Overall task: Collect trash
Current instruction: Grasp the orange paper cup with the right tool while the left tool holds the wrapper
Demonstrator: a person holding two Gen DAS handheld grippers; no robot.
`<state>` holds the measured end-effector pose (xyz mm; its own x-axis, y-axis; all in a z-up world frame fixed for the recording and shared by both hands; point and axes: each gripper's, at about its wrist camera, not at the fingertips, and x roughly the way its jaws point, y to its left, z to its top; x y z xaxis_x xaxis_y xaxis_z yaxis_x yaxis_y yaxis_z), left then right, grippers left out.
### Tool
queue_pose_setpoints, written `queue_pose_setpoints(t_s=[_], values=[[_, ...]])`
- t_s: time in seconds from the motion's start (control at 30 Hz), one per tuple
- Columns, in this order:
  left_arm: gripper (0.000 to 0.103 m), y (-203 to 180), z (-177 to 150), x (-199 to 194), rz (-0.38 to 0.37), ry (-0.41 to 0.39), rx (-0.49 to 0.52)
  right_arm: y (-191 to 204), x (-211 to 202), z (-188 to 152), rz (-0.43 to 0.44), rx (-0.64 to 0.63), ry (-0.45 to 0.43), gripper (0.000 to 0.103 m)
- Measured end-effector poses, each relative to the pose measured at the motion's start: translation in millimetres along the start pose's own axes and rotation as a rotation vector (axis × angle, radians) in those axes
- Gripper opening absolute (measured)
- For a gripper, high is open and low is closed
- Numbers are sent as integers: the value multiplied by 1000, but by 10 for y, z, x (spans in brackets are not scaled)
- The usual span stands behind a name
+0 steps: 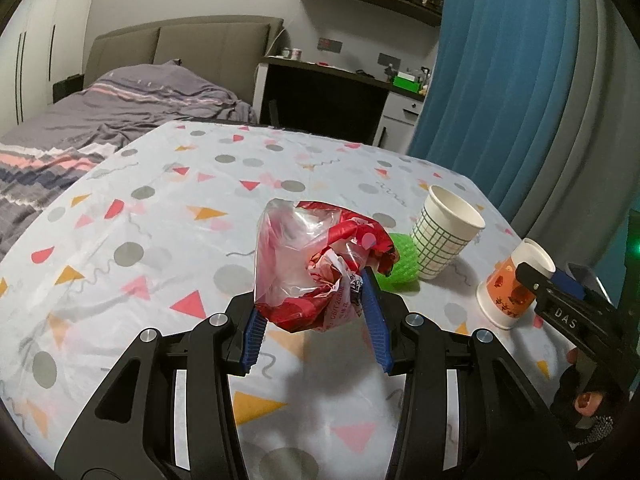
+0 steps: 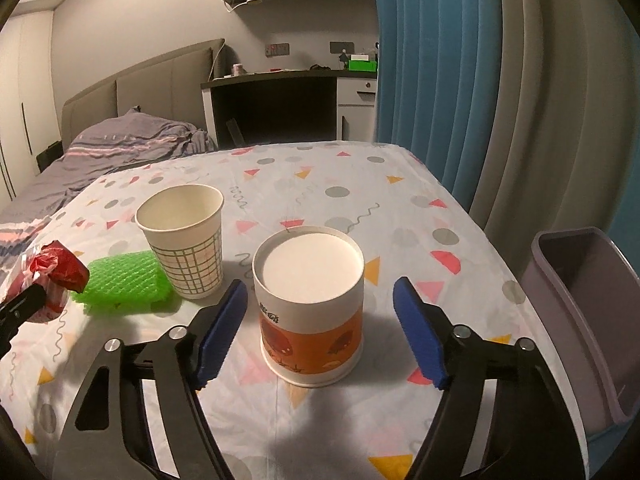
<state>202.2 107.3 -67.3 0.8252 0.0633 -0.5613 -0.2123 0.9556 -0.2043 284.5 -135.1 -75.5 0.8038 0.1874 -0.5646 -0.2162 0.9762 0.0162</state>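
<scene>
Left gripper [image 1: 316, 312] clamped on a crumpled red-and-clear plastic wrapper [image 1: 320, 268], lifted off the counter [image 1: 160, 240] at frame centre. Right gripper [image 2: 320, 332] spread wide around an upside-down orange paper cup [image 2: 312, 312], pads clear of its wall on both sides, nothing gripped yet. Best to centre the cup between the pads, squeeze low and gently so the thin wall does not buckle, then lift straight up before swinging toward the grey bin [image 2: 580, 300] at the right edge. Checked paper cup [image 2: 184, 236] and green mesh ball [image 2: 124, 284] just left of it, close enough to knock. Patterned cloth over the counter; bed [image 2: 120, 148] at upper left, blue curtain [image 2: 432, 80] at upper right.
</scene>
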Motion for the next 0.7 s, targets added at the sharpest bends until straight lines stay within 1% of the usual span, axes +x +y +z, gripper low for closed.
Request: queue_pose_setpoints(t_s=[0.13, 0.27, 0.47, 0.7], values=[[43, -13, -13, -5, -5, -1, 3, 2, 27, 5, 6, -5, 13, 56], [43, -15, -19, 2, -7, 2, -1, 18, 26, 0, 8, -14, 11, 55], [43, -11, -24, 27, -12, 9, -1, 5, -44, -26, 9, -15, -15, 54], [43, 39, -17, 47, -27, 16, -20, -97, -351, -12, 29, 7, -73, 54]])
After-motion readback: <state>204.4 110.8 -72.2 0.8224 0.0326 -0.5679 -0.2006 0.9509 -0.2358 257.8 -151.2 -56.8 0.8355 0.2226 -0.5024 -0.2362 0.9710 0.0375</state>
